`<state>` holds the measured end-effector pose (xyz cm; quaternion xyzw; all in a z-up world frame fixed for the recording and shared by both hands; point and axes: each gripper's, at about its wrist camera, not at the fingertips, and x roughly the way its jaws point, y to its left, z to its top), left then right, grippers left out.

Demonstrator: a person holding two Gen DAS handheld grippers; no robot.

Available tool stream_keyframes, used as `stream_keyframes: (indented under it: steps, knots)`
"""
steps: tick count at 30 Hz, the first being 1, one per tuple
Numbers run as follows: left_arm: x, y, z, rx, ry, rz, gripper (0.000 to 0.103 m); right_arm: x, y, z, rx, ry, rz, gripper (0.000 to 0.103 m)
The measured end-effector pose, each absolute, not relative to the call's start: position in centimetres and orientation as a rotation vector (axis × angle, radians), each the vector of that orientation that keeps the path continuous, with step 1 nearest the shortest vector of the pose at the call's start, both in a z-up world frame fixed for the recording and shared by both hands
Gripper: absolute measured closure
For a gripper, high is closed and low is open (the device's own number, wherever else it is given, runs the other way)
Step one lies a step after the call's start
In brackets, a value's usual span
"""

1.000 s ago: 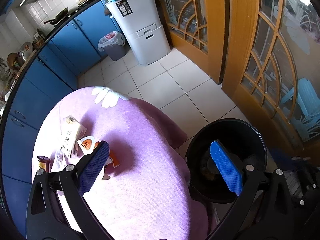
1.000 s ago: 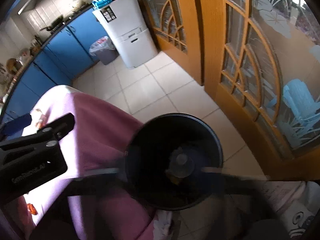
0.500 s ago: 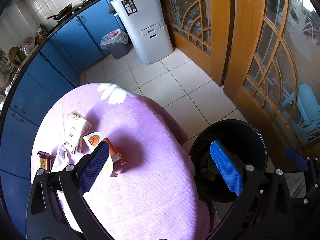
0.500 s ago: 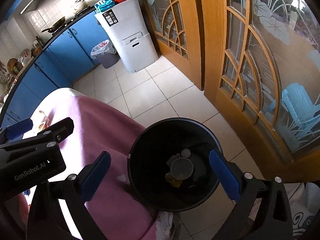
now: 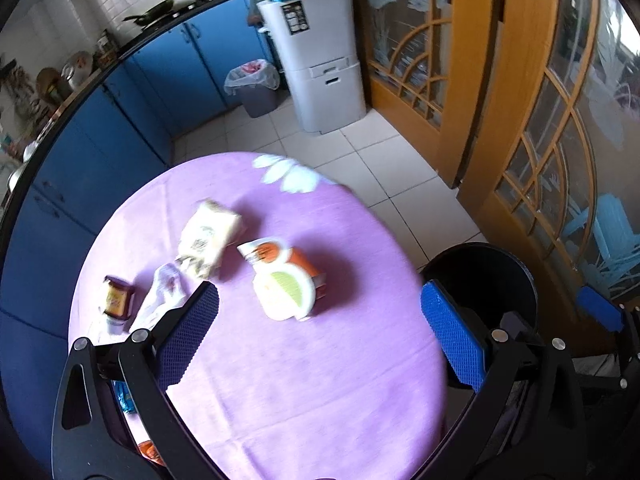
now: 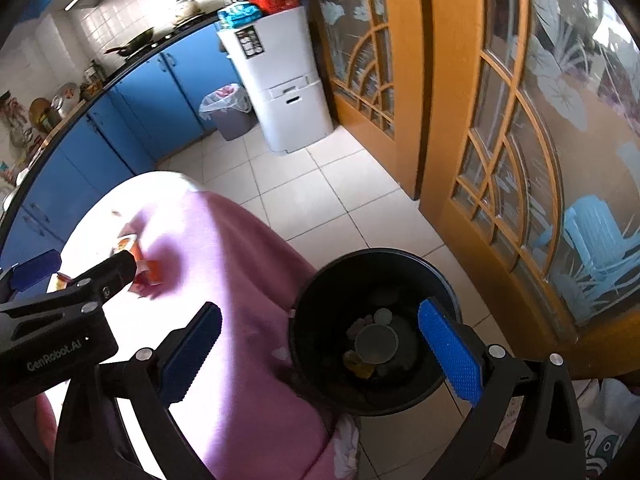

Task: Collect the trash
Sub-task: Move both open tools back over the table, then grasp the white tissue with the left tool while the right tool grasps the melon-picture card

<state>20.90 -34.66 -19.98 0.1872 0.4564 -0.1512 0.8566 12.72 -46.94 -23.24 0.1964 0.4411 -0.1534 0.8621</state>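
Left gripper (image 5: 318,326): jaws spread wide, nothing between them, above the round table (image 5: 304,400) with the purple cloth.
Right gripper (image 6: 320,350): jaws wide apart, empty, over the black bin (image 6: 316,300) on the floor beside the table edge.
Bin contents: a round grey lid or cup (image 6: 377,345), some yellowish scraps; too dark to tell more.
Trash on table: white carton with a lime picture (image 5: 285,290) lying in front of the left gripper, touching an orange-and-white packet (image 5: 280,256) behind it.
Paper bag (image 5: 208,240): beige, farther back, lying flat.
Wrapper (image 5: 162,296): white, crumpled, just beside the left finger (image 5: 188,340).
Jar (image 5: 117,298): small, brown lid, near the left table edge.
Background: blue cabinets (image 5: 120,128), grey lined waste bin (image 5: 254,88), white storage unit (image 5: 320,60), wooden glass doors (image 5: 520,120).
Cross view: left gripper body visible at lower left of the right wrist view, blurred.
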Motion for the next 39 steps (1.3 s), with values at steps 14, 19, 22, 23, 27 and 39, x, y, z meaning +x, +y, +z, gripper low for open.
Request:
stream_keyframes:
  steps: [14,19,22,23,27,39]
  knots:
    - [21.8,-18.1,-18.5,0.219,0.966,-0.102,0.003,17.3,-36.5,-22.1,0.228,0.974,-0.175,0.007]
    - [22.5,-12.2,-19.7,0.133,1.012,-0.022,0.003,19.5,-34.0,-22.7,0.188,0.995,-0.147,0.007]
    - [22.6,-9.5,-20.9,0.077,1.05,-0.001,0.003,20.8,-32.8,-23.2,0.16,1.013,-0.136,0.007]
    - [22.6,-9.0,-21.3,0.063,1.062,-0.002,0.003,21.2,-32.3,-23.4,0.154,1.019,-0.133,0.007]
    - [22.8,-7.4,-22.6,0.032,1.1,-0.026,0.003,22.8,-31.1,-24.2,0.127,1.045,-0.128,0.007]
    - [26.7,-13.4,-24.8,0.064,1.136,-0.205,0.003,26.0,-30.6,-26.6,0.073,1.11,-0.143,0.007]
